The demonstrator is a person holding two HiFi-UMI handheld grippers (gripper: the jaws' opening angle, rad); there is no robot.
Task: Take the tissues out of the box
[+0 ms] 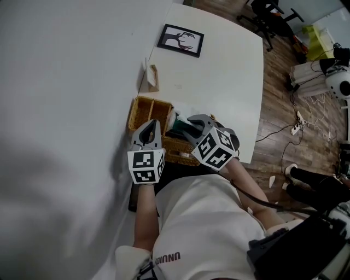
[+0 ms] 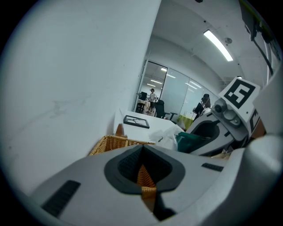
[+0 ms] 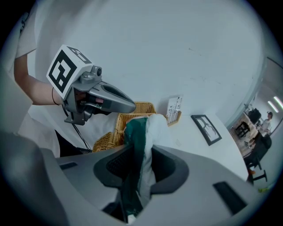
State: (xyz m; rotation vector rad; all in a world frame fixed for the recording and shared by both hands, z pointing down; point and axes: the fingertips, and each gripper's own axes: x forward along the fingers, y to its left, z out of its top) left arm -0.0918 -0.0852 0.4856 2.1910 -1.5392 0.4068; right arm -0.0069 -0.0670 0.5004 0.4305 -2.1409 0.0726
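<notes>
Left gripper (image 1: 151, 127) and right gripper (image 1: 191, 124) hover side by side, fingers clamping something each.

**Surroundings: off-task items only**

A white table (image 1: 224, 82) stands against a pale wall (image 1: 65, 82). A framed picture (image 1: 181, 40), with a black frame and a dark branch-like print on white, lies flat near the table's far end. A small wooden holder (image 1: 152, 76) with upright white cards sits at the wall edge, nearer than the picture and well apart from it.

The floor (image 1: 276, 104) is wood plank. On it, right of the table, are a black office chair (image 1: 269, 16), a yellow-green object (image 1: 317, 42) and a white power strip (image 1: 297, 127) with trailing cables.

In the left gripper view, a ceiling strip light (image 2: 218, 45) is lit and a glass partition (image 2: 174, 95) stands beyond the table.
</notes>
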